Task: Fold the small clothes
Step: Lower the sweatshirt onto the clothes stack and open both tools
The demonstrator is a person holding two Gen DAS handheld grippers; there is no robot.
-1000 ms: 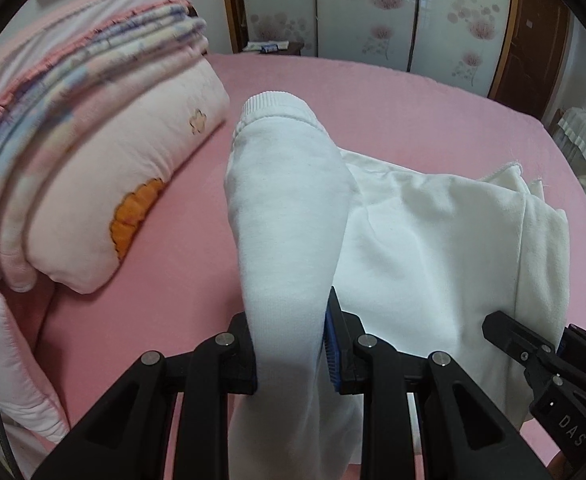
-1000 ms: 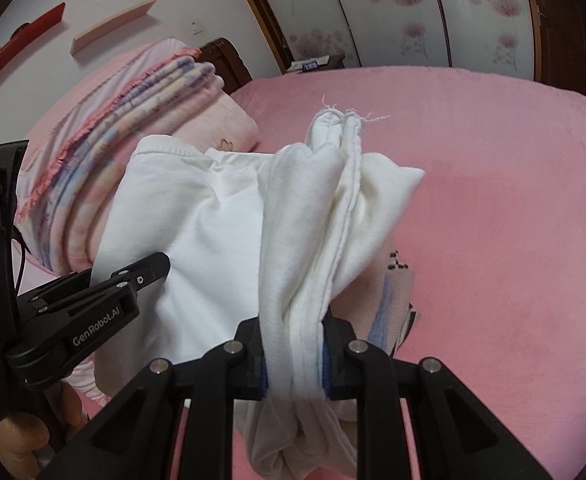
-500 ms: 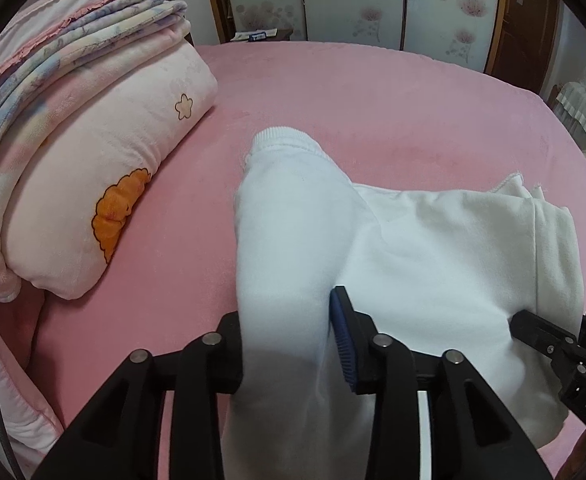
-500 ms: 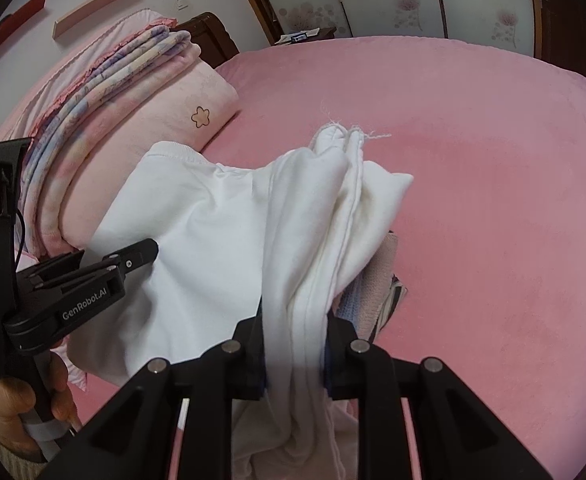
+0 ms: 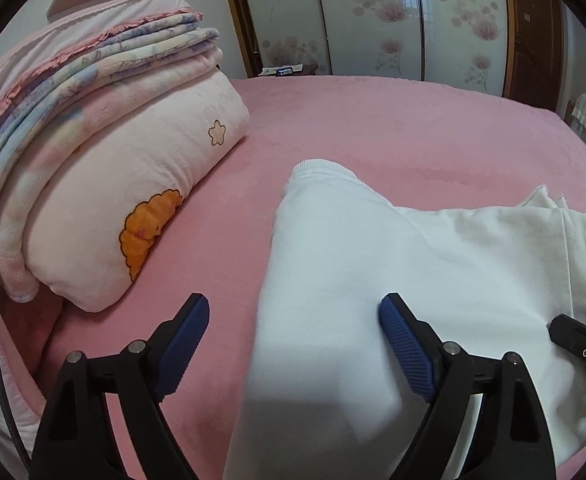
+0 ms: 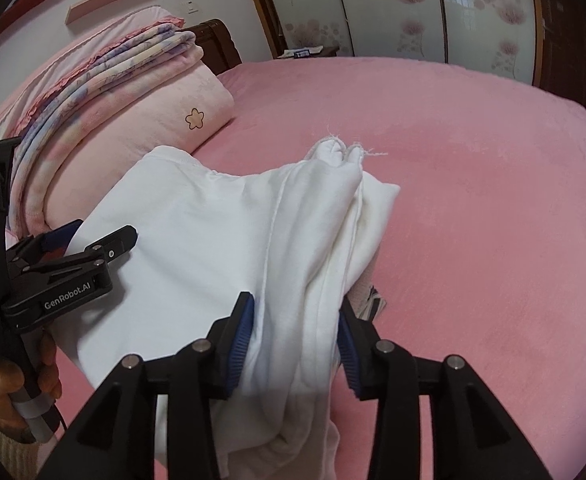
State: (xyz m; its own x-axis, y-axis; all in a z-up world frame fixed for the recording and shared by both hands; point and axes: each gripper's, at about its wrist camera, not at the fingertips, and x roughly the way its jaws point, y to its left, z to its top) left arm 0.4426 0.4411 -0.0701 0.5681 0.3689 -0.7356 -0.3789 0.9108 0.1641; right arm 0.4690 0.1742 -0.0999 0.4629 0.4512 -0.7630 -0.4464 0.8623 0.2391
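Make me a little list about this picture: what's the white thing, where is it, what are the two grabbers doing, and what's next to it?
Garment: white garment, partly folded, bunched edge on its right side
Where: lying on the pink bed
Left gripper: jaws have just been opening, now wide apart; cloth lies between them, pads clear of it
Right gripper: jaws have just been opening; bunched cloth sits between the pads, seemingly released
Beside it: pink pillow with a flower and an orange patch, folded blankets stacked on top
Background: flowered wardrobe doors
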